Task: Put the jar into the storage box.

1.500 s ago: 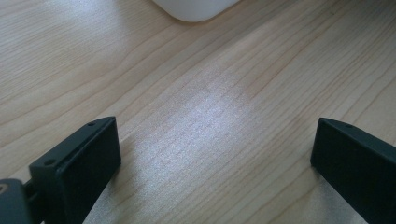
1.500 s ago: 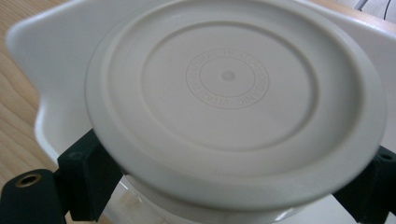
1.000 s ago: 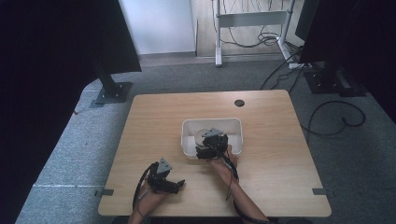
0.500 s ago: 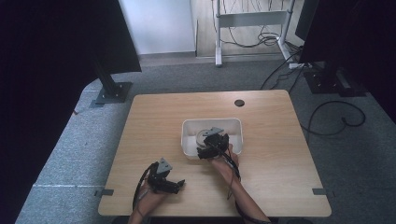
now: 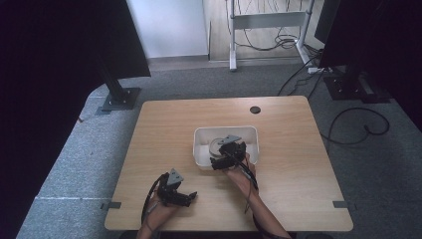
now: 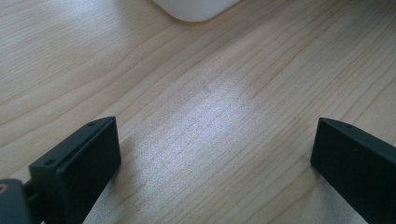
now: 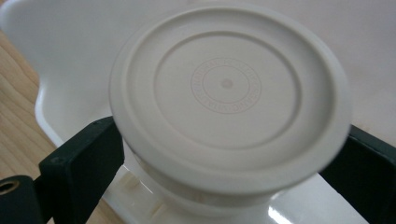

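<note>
At frame centre, right gripper view: a round white lidded jar (image 7: 229,100), lid toward the camera, sits between the 2 black jaws over the white bin (image 7: 70,51).
Jar in the high view: just left of the right gripper (image 5: 222,160), inside the white bin (image 5: 201,149) at mid-table; small there, so its tilt is hard to judge.
Right gripper state: jaws pressed on the jar's body below the lid rim, 1 on each side.
Grip advice: hold on the body, not the lid; the lid overhangs and could pop or slip if squeezed.
Next move, as a judgement: lift straight up until the jar clears the bin wall, then carry it out; a sideways drag would likely catch the rim.
Left gripper (image 5: 185,198): lower left of the high view, jaws wide apart on bare wooden table (image 6: 196,112), idle.
Left gripper use: steady the bin corner (image 6: 196,8) if it shifts.
</note>
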Tool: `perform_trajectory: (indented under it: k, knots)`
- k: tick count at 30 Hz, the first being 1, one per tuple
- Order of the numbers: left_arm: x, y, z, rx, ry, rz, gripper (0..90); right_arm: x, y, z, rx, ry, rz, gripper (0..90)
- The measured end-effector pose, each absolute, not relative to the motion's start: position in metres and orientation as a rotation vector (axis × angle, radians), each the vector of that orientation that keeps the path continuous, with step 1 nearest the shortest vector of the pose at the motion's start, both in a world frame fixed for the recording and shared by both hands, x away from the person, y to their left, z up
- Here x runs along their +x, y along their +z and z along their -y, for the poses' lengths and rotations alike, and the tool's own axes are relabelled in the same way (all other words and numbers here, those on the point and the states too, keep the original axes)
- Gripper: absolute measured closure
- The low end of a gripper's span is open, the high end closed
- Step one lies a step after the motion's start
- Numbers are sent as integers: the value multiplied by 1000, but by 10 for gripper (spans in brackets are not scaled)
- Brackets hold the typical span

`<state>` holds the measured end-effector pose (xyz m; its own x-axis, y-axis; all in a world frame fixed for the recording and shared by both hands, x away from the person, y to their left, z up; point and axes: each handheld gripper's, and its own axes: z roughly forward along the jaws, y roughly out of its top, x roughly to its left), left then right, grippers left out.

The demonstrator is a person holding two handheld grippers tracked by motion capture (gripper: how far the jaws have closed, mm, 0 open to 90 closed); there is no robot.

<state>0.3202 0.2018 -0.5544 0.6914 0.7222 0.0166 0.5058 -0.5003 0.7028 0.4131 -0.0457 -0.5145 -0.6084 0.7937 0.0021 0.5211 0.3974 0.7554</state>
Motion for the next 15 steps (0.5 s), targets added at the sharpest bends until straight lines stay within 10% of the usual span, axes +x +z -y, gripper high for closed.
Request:
perform_trajectory:
  k: [15]
  knots:
    - [320,-554,-202,2212,407,-933,13,400,-505,52,1087,1063,-2314,43]
